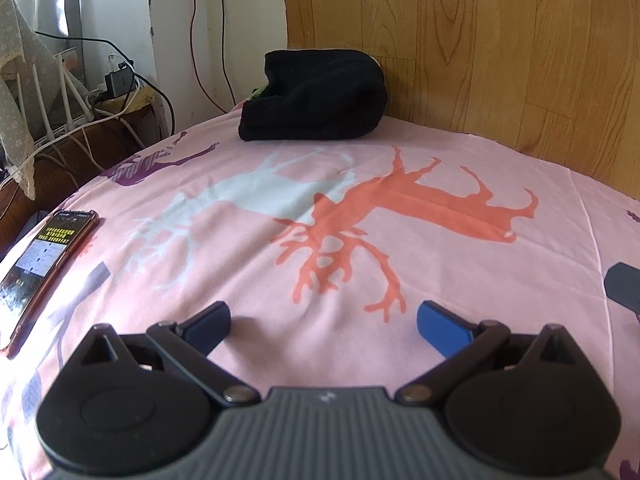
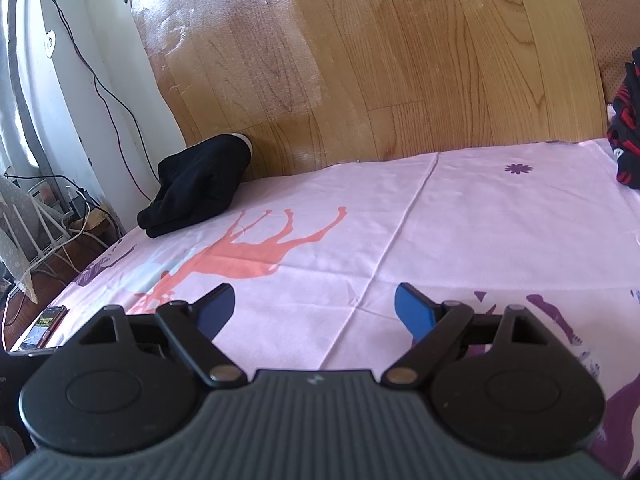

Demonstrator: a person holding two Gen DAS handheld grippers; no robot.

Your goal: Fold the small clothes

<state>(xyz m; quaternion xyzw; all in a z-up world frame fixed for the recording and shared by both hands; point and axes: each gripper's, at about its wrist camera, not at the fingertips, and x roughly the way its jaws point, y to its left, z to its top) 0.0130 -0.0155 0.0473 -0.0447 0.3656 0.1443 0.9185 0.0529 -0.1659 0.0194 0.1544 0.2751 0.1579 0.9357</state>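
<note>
A folded black garment (image 1: 314,98) lies at the far edge of the pink deer-print sheet (image 1: 360,240), against the wooden board; it also shows in the right wrist view (image 2: 198,186) at the far left. My left gripper (image 1: 323,326) is open and empty, low over the sheet, well short of the garment. My right gripper (image 2: 314,310) is open and empty over the sheet (image 2: 460,220); one of its fingers (image 1: 624,286) shows at the right edge of the left wrist view. A red-and-black garment (image 2: 626,128) lies at the far right.
A phone (image 1: 44,264) with a lit screen lies at the sheet's left edge; it also shows in the right wrist view (image 2: 42,326). A wooden board (image 2: 360,60) stands behind the bed. Cables and a router (image 1: 80,92) sit off the left side.
</note>
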